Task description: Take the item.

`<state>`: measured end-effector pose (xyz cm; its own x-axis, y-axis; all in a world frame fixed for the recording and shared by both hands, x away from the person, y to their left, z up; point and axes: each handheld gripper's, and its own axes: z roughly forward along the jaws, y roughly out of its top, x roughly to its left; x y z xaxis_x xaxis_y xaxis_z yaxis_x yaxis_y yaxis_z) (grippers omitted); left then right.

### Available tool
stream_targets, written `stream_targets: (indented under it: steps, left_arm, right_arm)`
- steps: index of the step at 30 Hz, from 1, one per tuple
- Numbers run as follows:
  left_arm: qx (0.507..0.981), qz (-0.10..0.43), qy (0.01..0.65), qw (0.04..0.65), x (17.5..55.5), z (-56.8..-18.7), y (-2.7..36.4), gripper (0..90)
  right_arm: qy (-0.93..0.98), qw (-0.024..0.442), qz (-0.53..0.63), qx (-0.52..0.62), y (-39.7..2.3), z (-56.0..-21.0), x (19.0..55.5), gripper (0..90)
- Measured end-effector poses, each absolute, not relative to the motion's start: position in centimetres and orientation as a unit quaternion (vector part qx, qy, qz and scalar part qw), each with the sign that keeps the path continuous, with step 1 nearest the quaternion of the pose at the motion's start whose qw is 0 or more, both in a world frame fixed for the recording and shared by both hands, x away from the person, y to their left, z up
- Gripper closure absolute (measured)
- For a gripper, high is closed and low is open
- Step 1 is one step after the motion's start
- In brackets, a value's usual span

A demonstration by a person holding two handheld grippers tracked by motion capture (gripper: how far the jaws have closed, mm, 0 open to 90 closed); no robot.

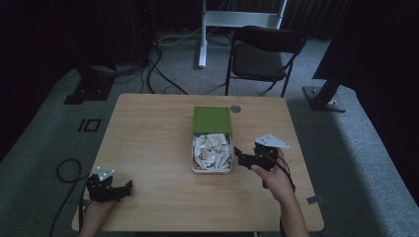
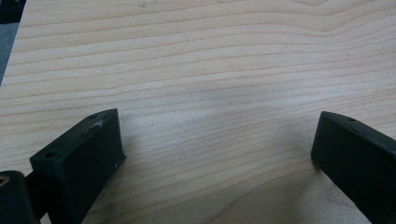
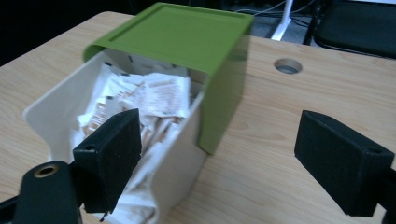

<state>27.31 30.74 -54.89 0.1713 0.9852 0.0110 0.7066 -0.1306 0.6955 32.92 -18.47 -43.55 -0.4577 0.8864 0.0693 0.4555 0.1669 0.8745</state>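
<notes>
A white box [image 1: 195, 169] full of white paper packets [image 1: 213, 150] sits mid-table, its green lid [image 1: 212, 120] slid back over the far half. In the right gripper view the box [image 3: 51, 100] is close, the lid [image 3: 187, 32] covers its far end and the packets [image 3: 154, 93] show inside. My right gripper [image 1: 240, 157] is open at the box's right wall; its left jaw hangs over the box's near corner, its right jaw over bare wood [image 3: 217, 161]. My left gripper [image 1: 127, 187] rests open near the table's front left, with only wood grain between its jaws [image 2: 217, 140].
The wooden table [image 1: 148, 143] has a round cable hole [image 1: 235, 108] behind the lid. A black folding chair [image 1: 264, 54] and a white stand [image 1: 202, 29] are beyond the far edge. Cables [image 1: 66, 170] trail on the grey floor at the left.
</notes>
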Motion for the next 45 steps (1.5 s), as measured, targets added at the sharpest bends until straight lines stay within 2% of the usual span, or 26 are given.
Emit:
stream_targets:
  steps: [18,33,45]
  left_arm:
    - [0.71,0.246,0.595,0.284,27.3,-54.9,30.7,2.9]
    - [0.71,0.246,0.595,0.284,27.3,-54.9,30.7,2.9]
    - [0.71,0.245,0.595,0.285,27.3,-54.9,30.7,2.9]
  right_arm:
    - [0.746,0.215,0.467,0.424,-13.3,-43.6,33.8,16.1]
    - [0.763,0.194,0.456,0.414,-10.5,-45.6,34.2,17.6]
    - [0.764,0.174,0.459,0.419,-9.0,-46.7,34.4,33.7]
